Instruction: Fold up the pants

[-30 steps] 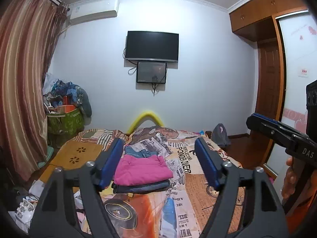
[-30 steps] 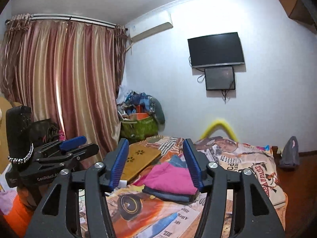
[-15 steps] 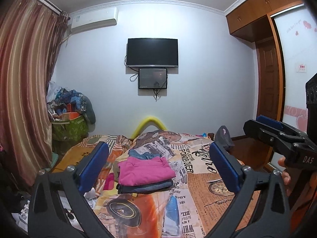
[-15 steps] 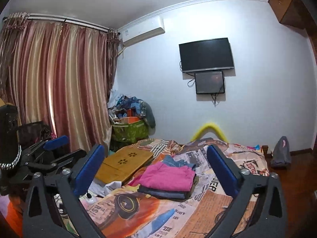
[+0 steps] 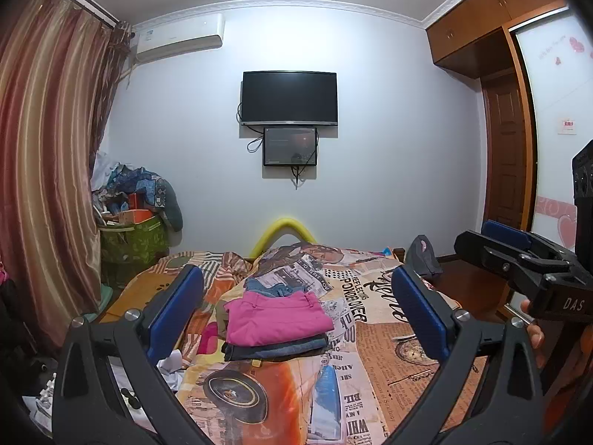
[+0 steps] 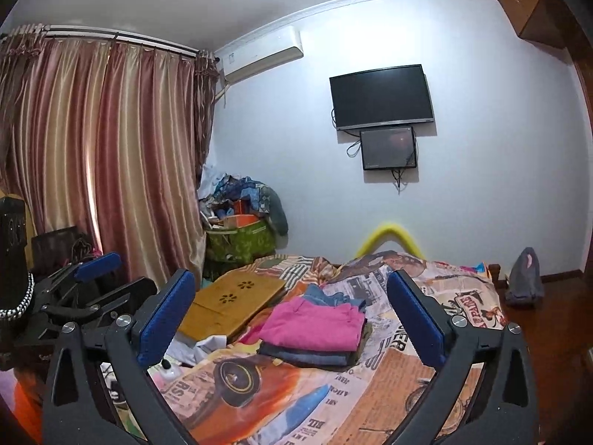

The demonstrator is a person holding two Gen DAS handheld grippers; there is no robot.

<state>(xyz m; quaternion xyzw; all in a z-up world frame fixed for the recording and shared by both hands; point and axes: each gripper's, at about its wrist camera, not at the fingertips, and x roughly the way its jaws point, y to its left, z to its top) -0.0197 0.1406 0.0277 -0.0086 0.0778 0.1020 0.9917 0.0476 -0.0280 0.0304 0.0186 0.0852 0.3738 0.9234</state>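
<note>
Pants [image 5: 276,317] sit folded on the stack mid-bed [image 5: 389,352]. My left gripper [image 5: 296,315] and right gripper [image 6: 291,320] gape wide, empty, well above. Risk: careless descent snags stack, topples it.

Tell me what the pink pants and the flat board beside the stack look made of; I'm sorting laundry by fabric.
The pink pants look like matte woven cotton twill: soft creases, no sheen, stitched waistband. The board looks like pale bamboo or wood, smooth, with flower-shaped cutouts; the exact wood cannot be told.
</note>
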